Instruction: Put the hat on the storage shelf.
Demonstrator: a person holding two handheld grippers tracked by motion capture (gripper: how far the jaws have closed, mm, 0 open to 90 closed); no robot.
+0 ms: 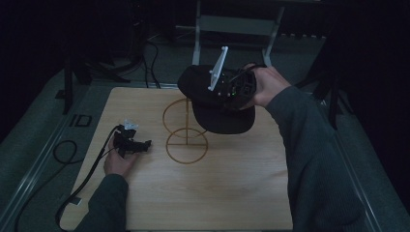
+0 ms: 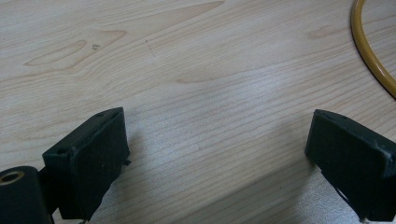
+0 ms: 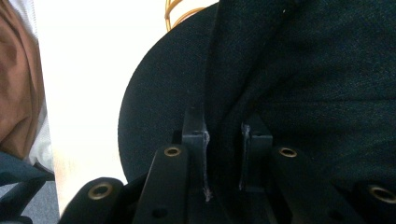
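Right tongs (image 3: 224,135) clamped on black cap (image 1: 212,96) above wire stand (image 1: 186,135); left tongs (image 2: 217,154) wide on table (image 1: 232,193).

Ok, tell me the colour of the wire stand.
Golden yellow wire stand, clearest in the left gripper view.

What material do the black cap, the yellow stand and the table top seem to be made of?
Cap: matte woven fabric, weave visible up close. Stand: thin glossy rings, probably coated metal wire. Table top: light wood or wood-look laminate, with visible grain.
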